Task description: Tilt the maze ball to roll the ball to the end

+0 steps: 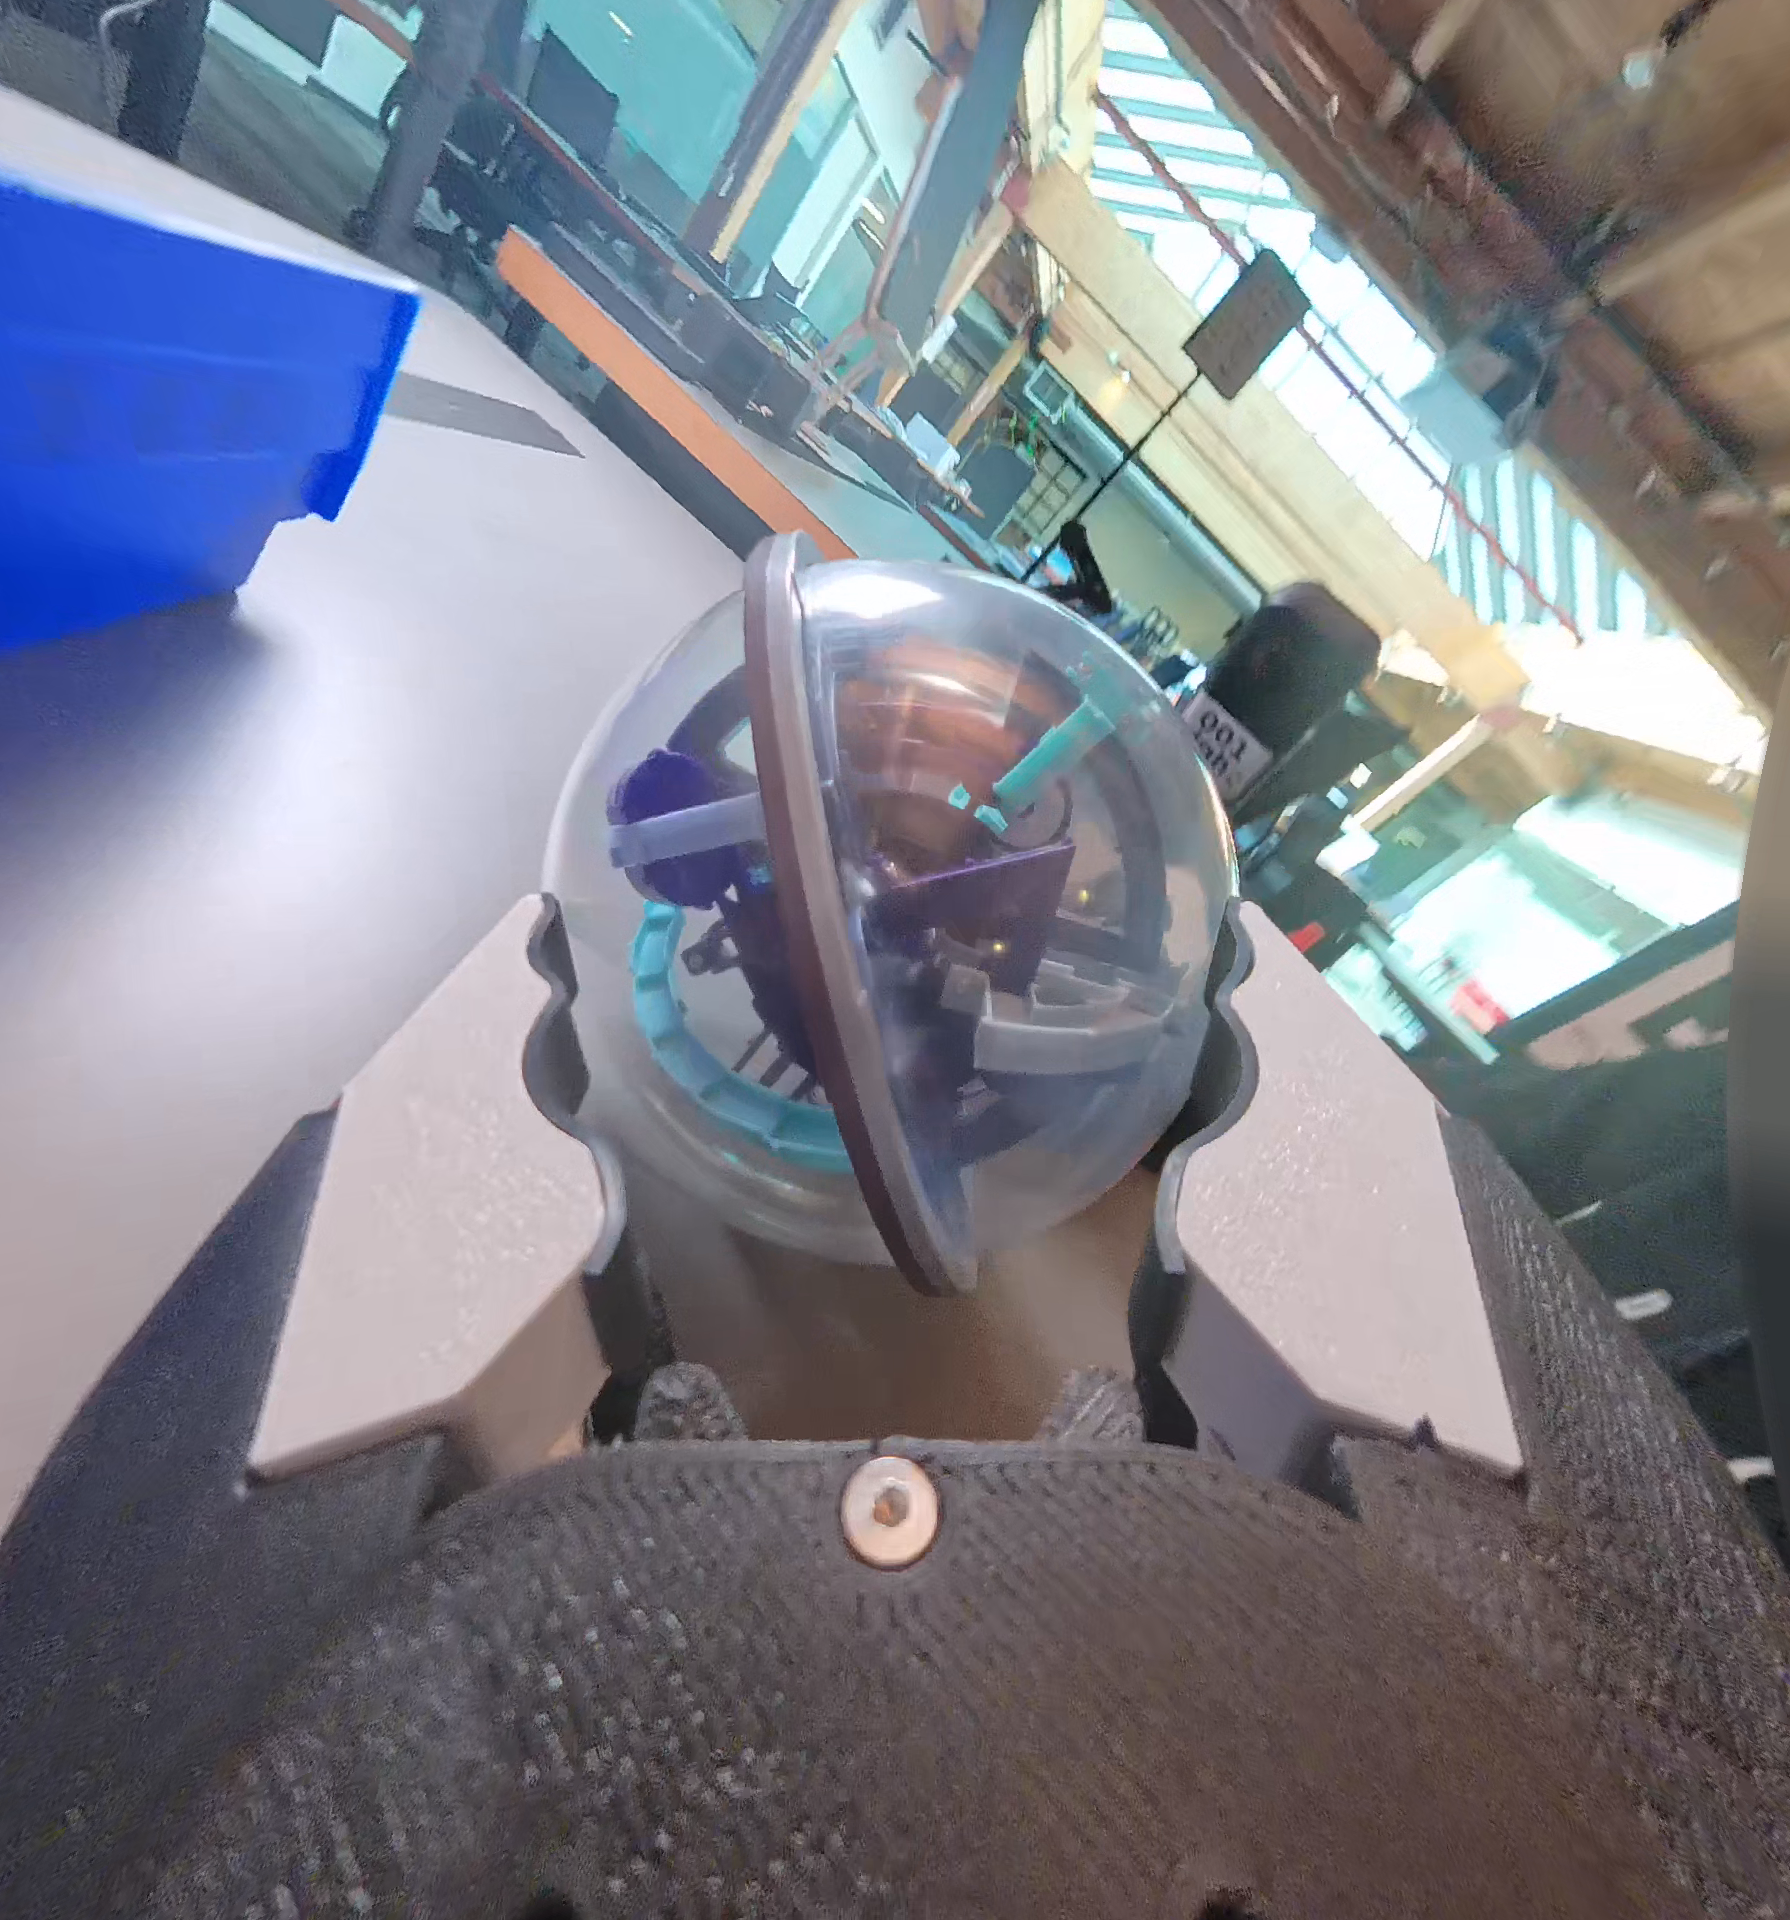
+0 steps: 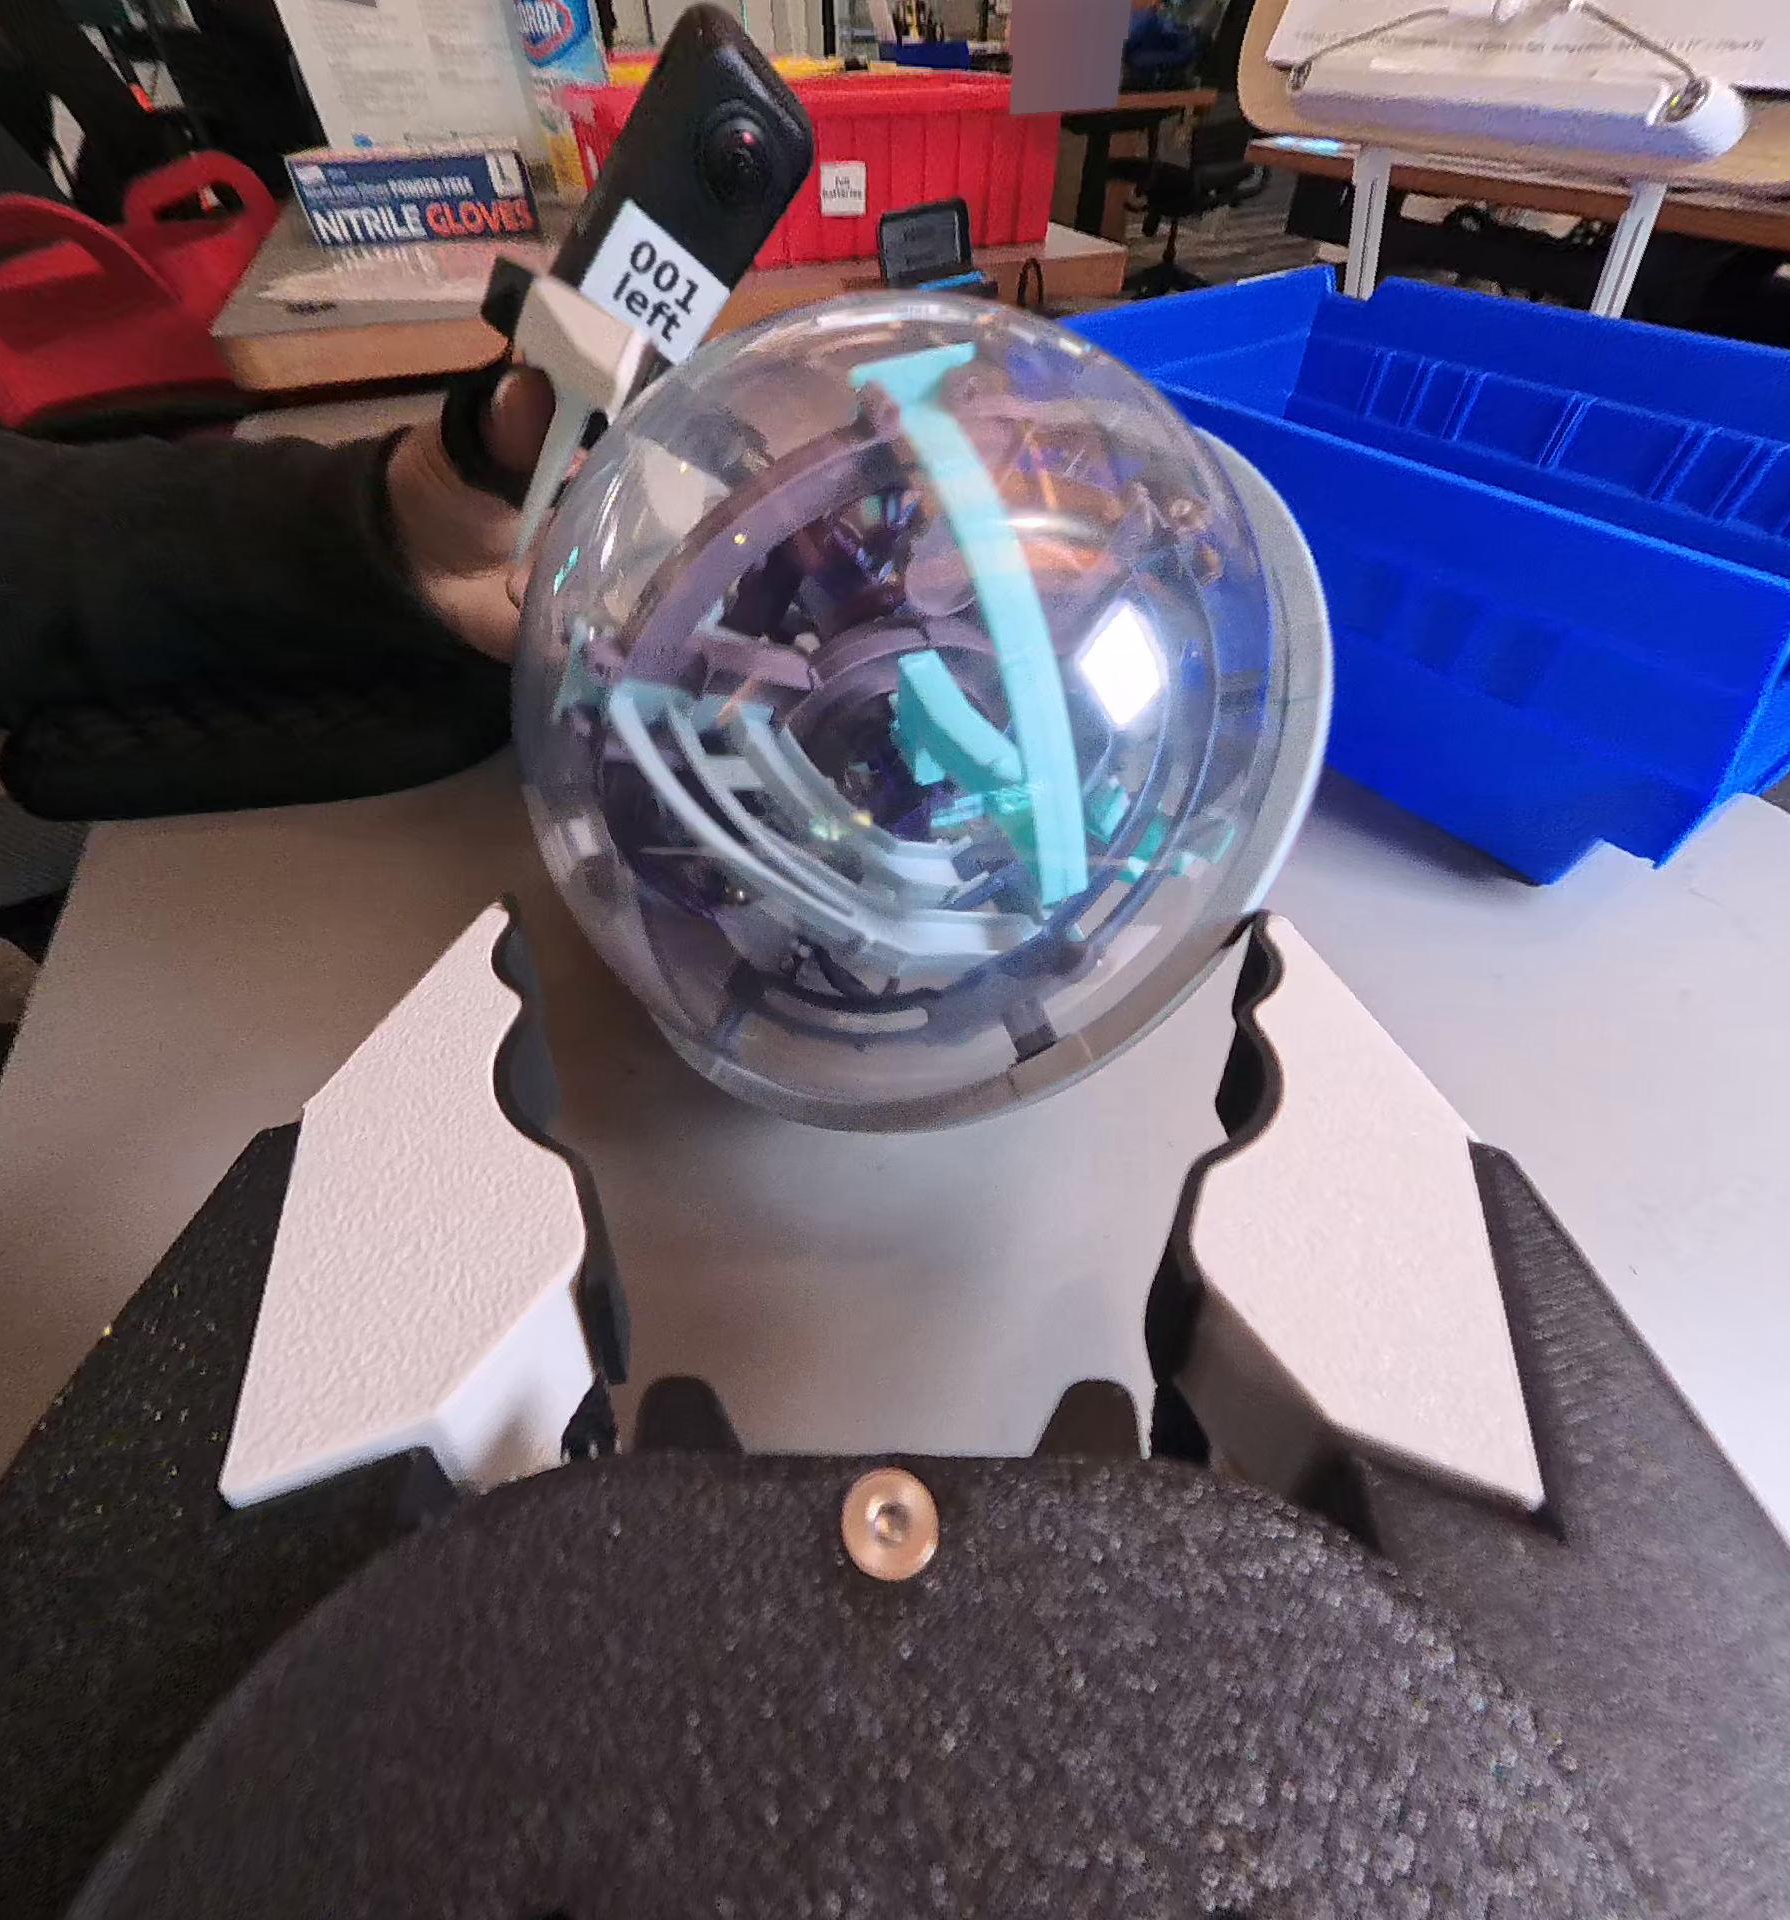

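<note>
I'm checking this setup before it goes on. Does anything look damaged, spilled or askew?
Nothing looks broken or spilled. The clear maze ball is tilted, its seam band running steeply rather than level, which fits the tilting task. The blue bin sits on the table beside it.

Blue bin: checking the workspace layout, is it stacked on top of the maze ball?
No. The blue bin sits on the white table, behind and beside the maze ball.

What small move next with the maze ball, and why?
Probably a slow, slight tilt, then pause. The maze ball is off the table, between the fingertips of the left gripper and right gripper; its tracks look blurred, and I cannot locate the small ball inside.
</note>
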The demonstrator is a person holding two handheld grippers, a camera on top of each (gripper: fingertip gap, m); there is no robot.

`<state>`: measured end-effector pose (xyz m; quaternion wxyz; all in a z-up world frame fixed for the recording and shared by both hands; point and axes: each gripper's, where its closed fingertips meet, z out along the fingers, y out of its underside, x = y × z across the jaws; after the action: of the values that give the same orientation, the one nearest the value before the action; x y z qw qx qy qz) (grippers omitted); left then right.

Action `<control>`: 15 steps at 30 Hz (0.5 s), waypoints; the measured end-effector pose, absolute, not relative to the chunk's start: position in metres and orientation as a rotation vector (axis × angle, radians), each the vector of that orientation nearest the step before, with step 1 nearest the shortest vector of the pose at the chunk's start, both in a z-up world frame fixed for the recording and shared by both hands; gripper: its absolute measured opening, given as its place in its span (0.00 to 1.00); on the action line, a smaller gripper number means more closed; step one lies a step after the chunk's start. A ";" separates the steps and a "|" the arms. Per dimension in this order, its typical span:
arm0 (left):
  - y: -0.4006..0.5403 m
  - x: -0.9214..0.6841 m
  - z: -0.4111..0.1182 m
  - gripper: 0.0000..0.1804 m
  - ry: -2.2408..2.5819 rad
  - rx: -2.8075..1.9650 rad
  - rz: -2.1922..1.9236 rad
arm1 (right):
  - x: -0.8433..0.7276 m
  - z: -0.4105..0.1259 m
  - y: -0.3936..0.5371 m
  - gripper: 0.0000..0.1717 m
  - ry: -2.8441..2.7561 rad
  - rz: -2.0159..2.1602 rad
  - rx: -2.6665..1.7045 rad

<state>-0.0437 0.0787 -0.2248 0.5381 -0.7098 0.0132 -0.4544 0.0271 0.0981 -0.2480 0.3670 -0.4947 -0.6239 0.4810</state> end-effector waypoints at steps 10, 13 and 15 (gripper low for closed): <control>0.059 -0.025 -0.213 0.54 0.436 -1.599 -0.939 | 0.035 -0.244 0.089 0.78 -1.645 1.528 -1.329; 0.060 -0.025 -0.211 0.54 0.425 -1.607 -0.917 | 0.033 -0.248 0.087 0.78 -1.665 1.487 -1.330; 0.061 -0.031 -0.214 0.51 0.373 -1.661 -0.904 | 0.032 -0.247 0.092 0.78 -1.632 1.439 -1.330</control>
<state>-0.0305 0.0611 -0.2142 0.5704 -0.7078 0.1590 -0.3852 0.0320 0.0922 -0.2473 0.2913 -0.4990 -0.6123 0.5397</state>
